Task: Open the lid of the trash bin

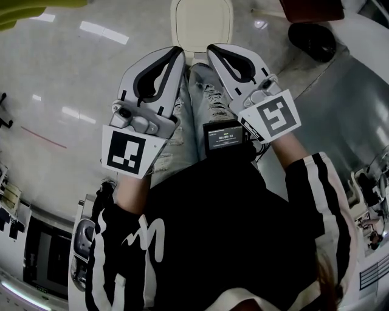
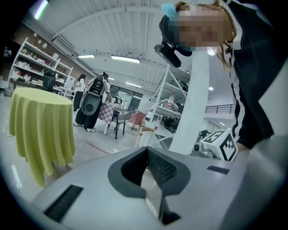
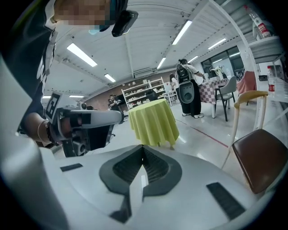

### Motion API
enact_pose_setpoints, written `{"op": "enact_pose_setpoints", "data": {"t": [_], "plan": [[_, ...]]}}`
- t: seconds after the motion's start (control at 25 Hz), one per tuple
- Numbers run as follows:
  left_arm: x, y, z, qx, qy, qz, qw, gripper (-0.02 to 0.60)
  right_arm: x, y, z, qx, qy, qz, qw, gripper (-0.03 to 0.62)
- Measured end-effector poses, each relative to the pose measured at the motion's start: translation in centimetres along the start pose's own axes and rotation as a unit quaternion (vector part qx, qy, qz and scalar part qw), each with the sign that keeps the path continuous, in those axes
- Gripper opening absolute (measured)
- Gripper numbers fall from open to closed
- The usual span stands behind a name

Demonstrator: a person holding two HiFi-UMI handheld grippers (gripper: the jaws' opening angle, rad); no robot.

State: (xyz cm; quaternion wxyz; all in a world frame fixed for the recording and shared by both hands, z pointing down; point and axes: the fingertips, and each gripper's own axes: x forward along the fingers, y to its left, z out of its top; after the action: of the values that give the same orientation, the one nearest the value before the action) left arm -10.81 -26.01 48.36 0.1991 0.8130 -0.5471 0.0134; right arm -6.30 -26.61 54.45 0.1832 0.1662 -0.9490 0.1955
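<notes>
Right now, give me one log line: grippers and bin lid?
left gripper shut, empty | right gripper shut, empty | trash bin lid appears down, no contact

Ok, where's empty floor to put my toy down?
The shiny floor between the yellow tablecloth and the left gripper is bare. It is crowded on the right, by the brown chair and a black round thing.
</notes>
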Motion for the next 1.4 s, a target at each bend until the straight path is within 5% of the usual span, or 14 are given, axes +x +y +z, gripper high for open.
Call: {"op": "enact_pose_setpoints", "data": {"t": [0.68, 1.4], "plan": [[-0.5, 0.8, -2.3, -0.011, 0.01, 0.015, 0.9998, 0.008, 3.6, 1.8, -8.4, -0.006, 0.077, 0.069, 0.995, 0.004], [-0.7, 1.1, -3.8, -0.016, 0.016, 0.022, 0.9995, 0.008, 5.4, -0.1, -16.1, -0.035, 0.143, 0.051, 0.988, 0.004]]}}
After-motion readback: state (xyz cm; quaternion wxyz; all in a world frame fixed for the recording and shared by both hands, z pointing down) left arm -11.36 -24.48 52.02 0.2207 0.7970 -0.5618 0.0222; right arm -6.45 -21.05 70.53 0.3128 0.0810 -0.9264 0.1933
